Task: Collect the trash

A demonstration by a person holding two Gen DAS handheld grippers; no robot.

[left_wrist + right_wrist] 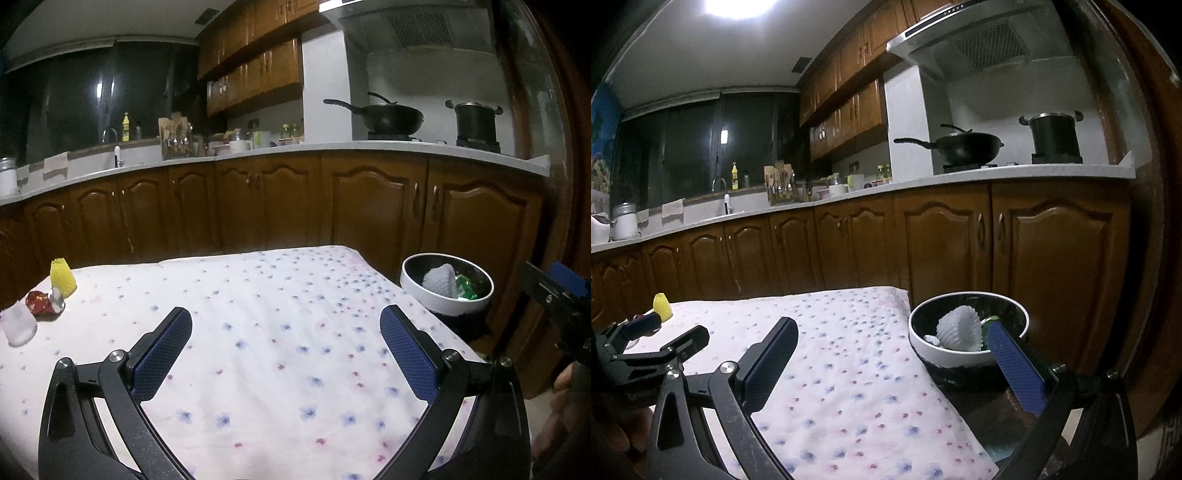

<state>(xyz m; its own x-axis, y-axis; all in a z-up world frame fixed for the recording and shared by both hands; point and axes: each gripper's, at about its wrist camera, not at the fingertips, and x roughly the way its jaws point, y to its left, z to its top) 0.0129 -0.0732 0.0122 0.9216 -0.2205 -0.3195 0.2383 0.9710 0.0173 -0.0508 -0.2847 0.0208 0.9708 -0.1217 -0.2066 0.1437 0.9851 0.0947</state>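
A yellow foam net, a red crumpled wrapper and a white foam net lie at the far left of the flower-print tablecloth. A white-rimmed trash bin stands off the table's right edge and holds a white foam net and a green wrapper. My left gripper is open and empty above the cloth. My right gripper is open and empty at the table's right edge, its right finger in front of the bin. The yellow net shows far left.
Brown kitchen cabinets with a white countertop run behind the table. A black wok and a black pot sit on the stove. A sink with a tap is at the back left.
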